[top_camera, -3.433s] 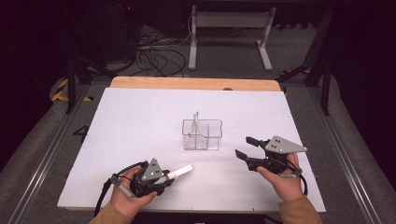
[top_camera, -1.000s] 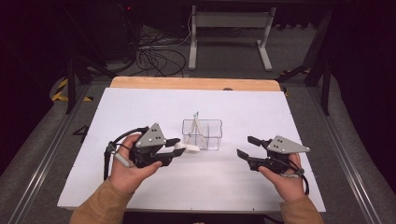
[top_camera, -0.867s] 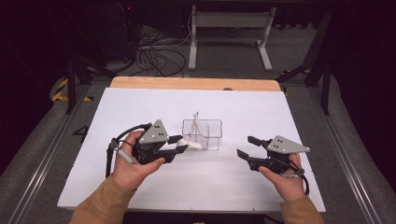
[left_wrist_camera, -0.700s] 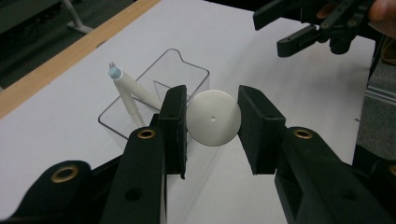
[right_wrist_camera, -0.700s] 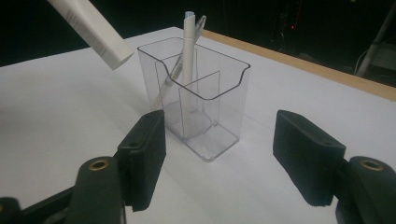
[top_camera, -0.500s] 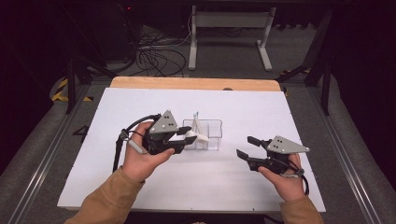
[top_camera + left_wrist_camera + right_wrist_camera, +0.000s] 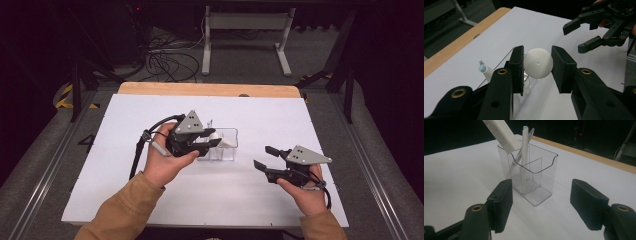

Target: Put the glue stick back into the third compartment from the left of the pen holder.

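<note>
Step in hand, as judged: putting the white tube point(image 7: 538, 63) into the clear holder point(image 7: 541, 165). Tube sits centre frame in the left gripper view, pinched by the left gripper point(image 7: 537, 68), its end just over the holder's rim.

Next: tip it upright, lower, release.

Right gripper point(image 7: 541, 202) spread, holding nothing.

Count: one table point(image 7: 150, 195), one holder, two grippers, one tube, two pens point(image 7: 525, 155).

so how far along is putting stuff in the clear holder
Done: a pen already stands in the clear divided holder. In hand: the left tongs grip a white tube, its end over the holder's rim. Left: lower and release it. The right tongs wait open and empty.
</note>
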`<state>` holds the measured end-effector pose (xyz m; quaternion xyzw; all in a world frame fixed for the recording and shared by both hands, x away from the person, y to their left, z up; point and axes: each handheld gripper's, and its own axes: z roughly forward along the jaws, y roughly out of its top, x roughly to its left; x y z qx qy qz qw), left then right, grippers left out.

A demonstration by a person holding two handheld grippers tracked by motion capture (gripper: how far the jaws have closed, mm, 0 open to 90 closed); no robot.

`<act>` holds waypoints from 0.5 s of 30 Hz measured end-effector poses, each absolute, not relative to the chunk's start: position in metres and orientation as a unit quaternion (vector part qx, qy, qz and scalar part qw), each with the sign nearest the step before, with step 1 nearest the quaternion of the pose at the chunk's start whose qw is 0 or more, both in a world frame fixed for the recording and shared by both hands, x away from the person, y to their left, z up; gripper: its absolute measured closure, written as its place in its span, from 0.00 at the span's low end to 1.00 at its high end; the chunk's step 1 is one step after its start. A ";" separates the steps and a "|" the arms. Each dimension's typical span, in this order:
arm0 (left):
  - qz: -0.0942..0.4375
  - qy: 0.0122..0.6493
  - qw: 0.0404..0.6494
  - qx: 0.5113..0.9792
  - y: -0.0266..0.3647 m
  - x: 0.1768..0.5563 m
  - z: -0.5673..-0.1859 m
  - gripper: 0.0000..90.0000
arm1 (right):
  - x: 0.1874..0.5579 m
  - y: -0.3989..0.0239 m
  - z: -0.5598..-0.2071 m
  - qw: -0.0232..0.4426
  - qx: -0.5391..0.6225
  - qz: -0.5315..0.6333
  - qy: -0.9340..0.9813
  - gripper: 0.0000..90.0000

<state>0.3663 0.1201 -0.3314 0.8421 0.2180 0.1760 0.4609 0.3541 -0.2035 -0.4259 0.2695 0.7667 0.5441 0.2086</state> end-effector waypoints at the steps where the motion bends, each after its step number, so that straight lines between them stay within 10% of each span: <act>1: 0.178 0.219 0.460 0.842 0.117 0.369 -0.332 0.72 | 0.354 -0.204 -0.426 0.209 0.269 0.544 0.767 0.39; 15: 0.184 0.234 0.444 0.845 0.099 0.392 -0.336 0.72 | 0.355 -0.205 -0.426 0.209 0.271 0.543 0.766 0.39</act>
